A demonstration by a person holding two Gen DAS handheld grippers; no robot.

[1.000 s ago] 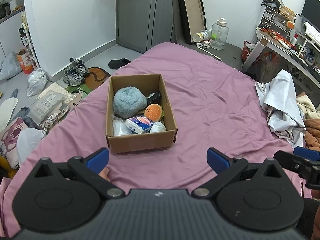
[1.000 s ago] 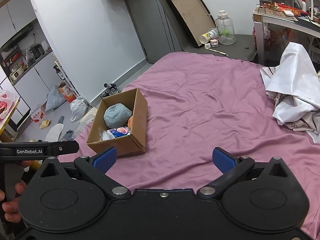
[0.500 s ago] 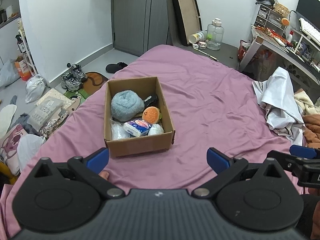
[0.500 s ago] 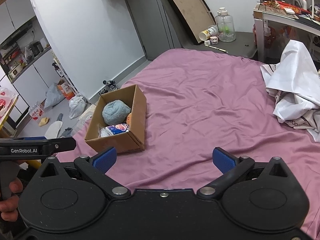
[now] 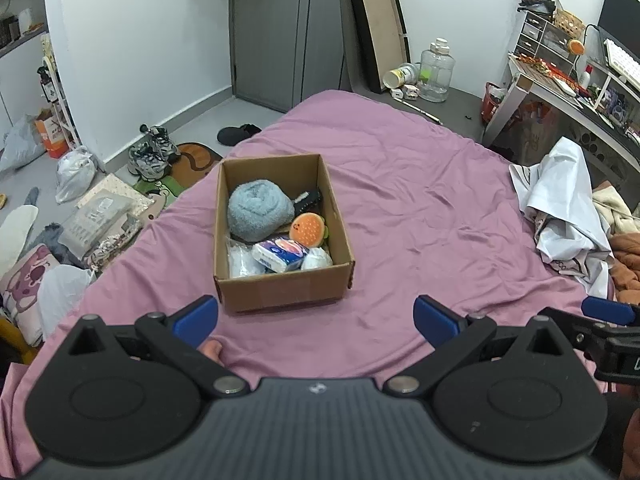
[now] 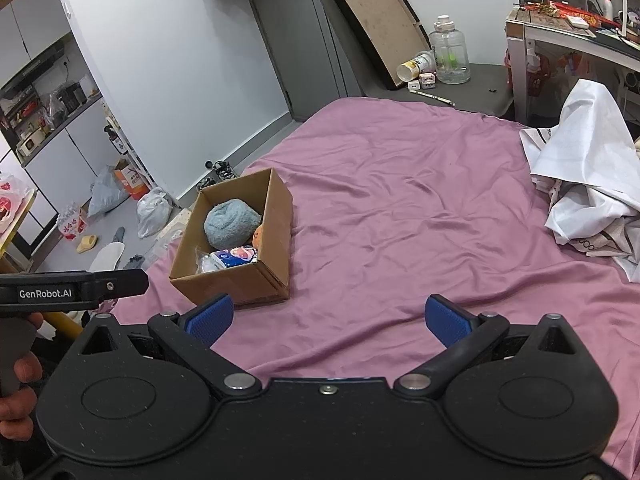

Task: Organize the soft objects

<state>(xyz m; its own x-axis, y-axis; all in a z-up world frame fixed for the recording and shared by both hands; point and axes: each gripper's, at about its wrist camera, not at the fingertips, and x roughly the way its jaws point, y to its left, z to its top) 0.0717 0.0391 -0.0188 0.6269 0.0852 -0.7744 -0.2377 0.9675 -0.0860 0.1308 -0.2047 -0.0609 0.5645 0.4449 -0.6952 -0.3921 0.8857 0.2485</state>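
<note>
Sitting w/ sheet bare around: box; clothes far rt.

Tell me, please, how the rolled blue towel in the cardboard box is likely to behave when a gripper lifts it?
The blue towel looks fluffy and loosely rolled, so it will probably squash between the fingers and feel light. Its roll may partly unfurl and droop. Wedged against the burger plush, it might drag that along.
</note>
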